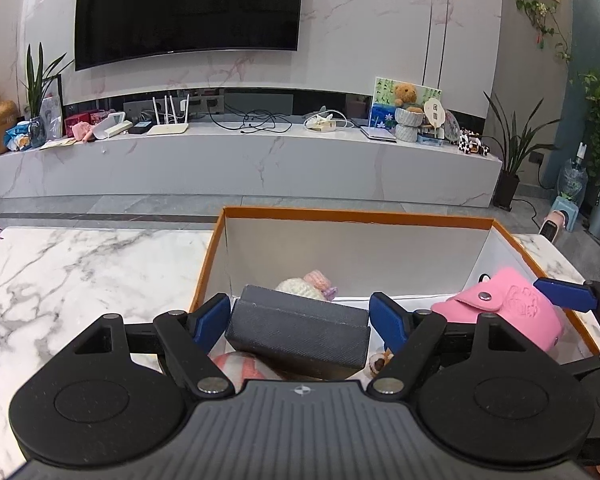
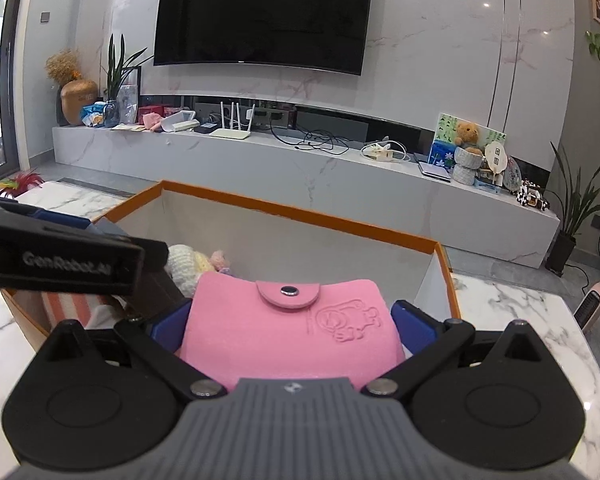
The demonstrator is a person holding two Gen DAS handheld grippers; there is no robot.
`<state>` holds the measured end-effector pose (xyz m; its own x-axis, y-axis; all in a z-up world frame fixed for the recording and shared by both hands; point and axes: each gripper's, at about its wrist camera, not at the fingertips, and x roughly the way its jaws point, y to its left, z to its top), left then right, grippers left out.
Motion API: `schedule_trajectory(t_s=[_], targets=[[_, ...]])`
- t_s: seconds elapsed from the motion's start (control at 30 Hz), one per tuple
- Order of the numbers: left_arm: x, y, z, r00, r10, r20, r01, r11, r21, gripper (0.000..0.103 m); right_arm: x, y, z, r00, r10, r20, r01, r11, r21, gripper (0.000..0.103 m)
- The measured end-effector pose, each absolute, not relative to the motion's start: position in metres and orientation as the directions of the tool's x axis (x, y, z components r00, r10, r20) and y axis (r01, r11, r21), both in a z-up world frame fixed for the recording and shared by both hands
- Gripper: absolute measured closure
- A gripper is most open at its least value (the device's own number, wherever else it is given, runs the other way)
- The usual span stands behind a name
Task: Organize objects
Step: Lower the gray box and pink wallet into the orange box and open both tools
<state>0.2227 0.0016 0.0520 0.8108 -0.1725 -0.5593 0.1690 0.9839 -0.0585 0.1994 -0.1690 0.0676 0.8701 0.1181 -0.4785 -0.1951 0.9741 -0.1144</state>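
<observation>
My left gripper (image 1: pixel 298 318) is shut on a dark grey rectangular case (image 1: pixel 300 330) and holds it over the near edge of the orange-rimmed box (image 1: pixel 356 214). My right gripper (image 2: pixel 292 326) is shut on a pink pouch (image 2: pixel 288 332) with a snap flap, held over the same box (image 2: pixel 300 210). The pink pouch (image 1: pixel 512 312) and a right blue fingertip (image 1: pixel 564 292) also show at the right of the left wrist view. A cream and pink knitted toy (image 1: pixel 308 286) lies inside the box, also seen in the right wrist view (image 2: pixel 196 262). A pink striped item (image 1: pixel 240 364) lies under the grey case.
The box stands on a white marble table (image 1: pixel 80 280). The left gripper's black body (image 2: pixel 60 260) crosses the left side of the right wrist view. A small round brown-and-white item (image 1: pixel 380 362) lies in the box. A TV wall and a cluttered marble bench (image 1: pixel 240 152) stand beyond.
</observation>
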Motion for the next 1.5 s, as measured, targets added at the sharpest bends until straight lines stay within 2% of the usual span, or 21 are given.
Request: schedule_trajectory(t_s=[0.13,0.23,0.33,0.37,0.47,0.53,0.63,0.73,0.77,0.83,0.93,1.03,1.1,1.2,1.33,1.43,1.5], targets=[[0.223,0.003,0.052,0.81,-0.176,-0.559,0.17,0.983,-0.062,0.013,0.2,-0.172,0.066,0.878,0.123,-0.463,-0.198,0.973,-0.116,0.001],[0.223,0.003,0.052,0.81,-0.175,-0.559,0.17,0.983,-0.062,0.013,0.203,-0.169,0.063,0.864,0.121,-0.489,-0.208,0.97,-0.127,0.001],[0.223,0.004,0.052,0.809,-0.177,-0.56,0.17,0.983,-0.065,0.013,0.205,-0.187,0.067,0.844,0.247,-0.477,-0.23,0.969,0.095,0.001],[0.223,0.004,0.052,0.809,-0.179,-0.56,0.169,0.983,-0.069,0.013,0.206,-0.189,0.067,0.842,0.244,-0.481,-0.211,0.97,0.123,0.001],[0.223,0.005,0.053,0.808,-0.18,-0.56,0.169,0.983,-0.072,0.013,0.203,-0.185,0.067,0.864,0.196,-0.464,-0.196,0.979,0.048,0.001],[0.222,0.005,0.052,0.808,-0.179,-0.561,0.17,0.983,-0.069,0.013,0.205,-0.19,0.066,0.848,0.234,-0.476,-0.209,0.972,0.107,0.001],[0.221,0.004,0.053,0.809,-0.18,-0.56,0.168,0.983,-0.072,0.013,0.205,-0.177,0.063,0.856,0.134,-0.5,-0.176,0.984,-0.038,0.001],[0.221,0.001,0.053,0.807,-0.181,-0.562,0.173,0.983,-0.069,0.013,0.205,-0.188,0.062,0.838,0.244,-0.488,-0.213,0.97,0.12,0.001],[0.22,0.0,0.052,0.807,-0.18,-0.562,0.173,0.983,-0.067,0.013,0.206,-0.184,0.061,0.837,0.206,-0.507,-0.191,0.978,0.082,0.001],[0.22,-0.001,0.052,0.807,-0.181,-0.562,0.175,0.982,-0.065,0.013,0.205,-0.17,0.059,0.857,0.096,-0.505,-0.162,0.983,-0.088,0.001],[0.22,-0.002,0.052,0.802,-0.194,-0.565,0.186,0.98,-0.072,0.013,0.203,-0.178,0.06,0.84,0.203,-0.503,-0.216,0.976,0.034,0.001],[0.22,-0.005,0.051,0.801,-0.198,-0.565,0.195,0.979,-0.067,0.013,0.198,-0.165,0.06,0.853,0.141,-0.503,-0.224,0.968,-0.109,0.001],[0.219,-0.007,0.051,0.8,-0.21,-0.562,0.21,0.975,-0.067,0.013,0.192,-0.157,0.058,0.856,0.142,-0.498,-0.248,0.956,-0.155,0.001],[0.219,-0.009,0.05,0.798,-0.214,-0.563,0.219,0.974,-0.061,0.013,0.184,-0.151,0.062,0.869,0.156,-0.469,-0.276,0.941,-0.198,0.001],[0.221,-0.017,0.046,0.794,-0.183,-0.58,0.212,0.977,-0.017,0.013,0.17,-0.137,0.065,0.905,0.152,-0.397,-0.299,0.892,-0.34,0.001],[0.221,-0.018,0.044,0.795,-0.172,-0.581,0.195,0.981,-0.023,0.012,0.162,-0.137,0.075,0.913,0.225,-0.34,-0.344,0.872,-0.348,0.001],[0.22,-0.016,0.046,0.803,-0.167,-0.572,0.18,0.983,-0.035,0.012,0.159,-0.134,0.076,0.922,0.209,-0.326,-0.329,0.866,-0.376,0.001]])
